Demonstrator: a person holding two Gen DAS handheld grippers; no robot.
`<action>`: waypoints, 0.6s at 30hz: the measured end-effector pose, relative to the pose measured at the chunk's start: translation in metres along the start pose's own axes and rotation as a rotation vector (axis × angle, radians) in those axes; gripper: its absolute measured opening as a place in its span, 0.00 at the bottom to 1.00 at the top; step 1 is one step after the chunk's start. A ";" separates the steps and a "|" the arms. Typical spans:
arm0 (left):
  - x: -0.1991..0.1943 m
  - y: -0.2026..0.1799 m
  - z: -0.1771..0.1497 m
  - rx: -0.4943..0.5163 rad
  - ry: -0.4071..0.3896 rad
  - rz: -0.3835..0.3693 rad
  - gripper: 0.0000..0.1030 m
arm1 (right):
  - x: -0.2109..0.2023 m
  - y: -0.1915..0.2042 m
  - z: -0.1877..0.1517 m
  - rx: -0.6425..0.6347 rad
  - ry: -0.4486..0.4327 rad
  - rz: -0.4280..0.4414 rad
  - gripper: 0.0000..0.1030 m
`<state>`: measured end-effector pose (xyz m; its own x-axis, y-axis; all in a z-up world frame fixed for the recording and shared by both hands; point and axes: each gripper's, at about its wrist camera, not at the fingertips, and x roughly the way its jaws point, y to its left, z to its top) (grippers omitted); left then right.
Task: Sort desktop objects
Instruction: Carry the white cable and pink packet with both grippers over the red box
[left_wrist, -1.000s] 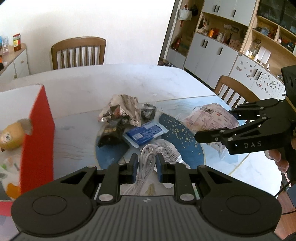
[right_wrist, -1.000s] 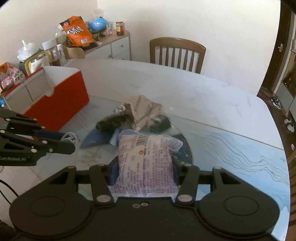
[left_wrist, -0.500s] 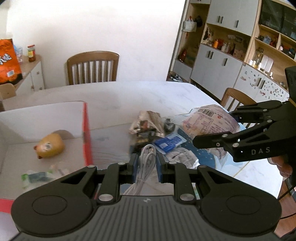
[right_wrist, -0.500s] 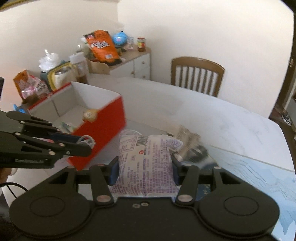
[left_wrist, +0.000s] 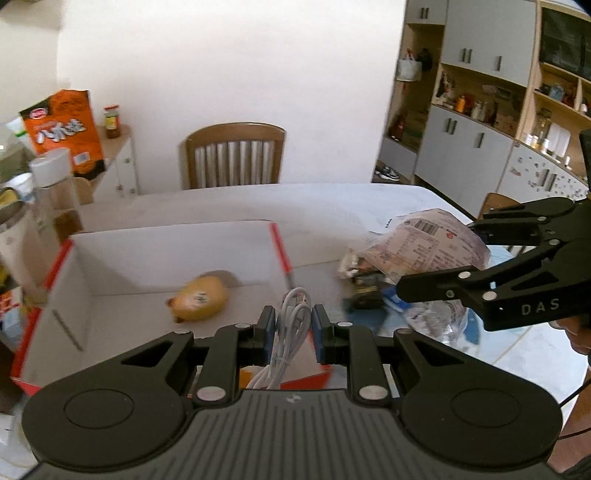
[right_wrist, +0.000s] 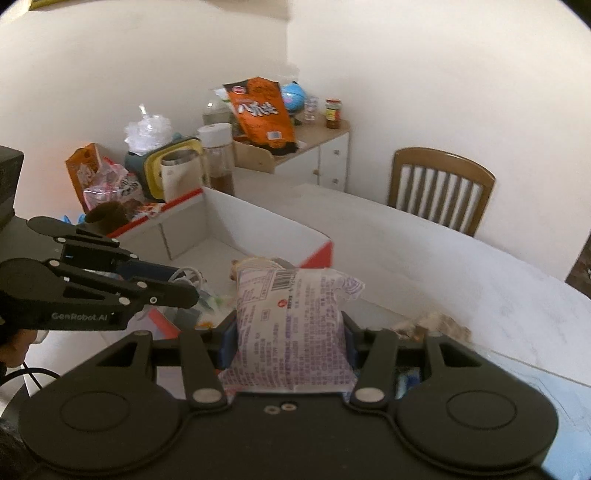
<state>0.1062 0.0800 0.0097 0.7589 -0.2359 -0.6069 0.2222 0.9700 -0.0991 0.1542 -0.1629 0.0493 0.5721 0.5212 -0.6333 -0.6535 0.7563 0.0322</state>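
Left tool (left_wrist: 293, 334): blue pads pinched on a bundled white cable (left_wrist: 290, 332), held over the near edge of the box.
Right tool (right_wrist: 288, 341): pads clamped on both sides of a puffy snack bag (right_wrist: 291, 325), barcode end pointing fwd, toward the box.
Box (left_wrist: 155, 242): red outside, white inside, open top, on the desk's left side w/ a yellow plush toy (left_wrist: 201, 301) lying on its floor. Right view shows a divider & more small items near the front, too blurred to name.
Desk (right_wrist: 424, 258): white marble-look top; a heap of wrappers (left_wrist: 364, 280) & a blue packet (left_wrist: 393, 297) lie to the right of the box, partly behind the right tool in left view.
Backdrop: wooden chair (left_wrist: 234, 155) at far side; side cabinet (right_wrist: 317, 155) w/ orange chip bag (right_wrist: 262, 112), jar (right_wrist: 333, 112), globe (right_wrist: 293, 96); wall shelving (left_wrist: 491, 122) at right.
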 end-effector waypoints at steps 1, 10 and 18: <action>-0.001 0.005 0.000 -0.001 -0.001 0.008 0.19 | 0.002 0.004 0.002 -0.004 -0.001 0.009 0.51; -0.002 0.044 0.003 -0.019 -0.003 0.065 0.19 | 0.026 0.030 0.019 -0.031 0.003 0.032 0.51; 0.004 0.069 0.002 -0.032 0.005 0.102 0.17 | 0.045 0.036 0.028 -0.023 0.018 0.045 0.51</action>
<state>0.1261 0.1463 0.0022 0.7732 -0.1360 -0.6194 0.1243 0.9903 -0.0622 0.1700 -0.1009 0.0441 0.5333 0.5468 -0.6455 -0.6895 0.7230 0.0428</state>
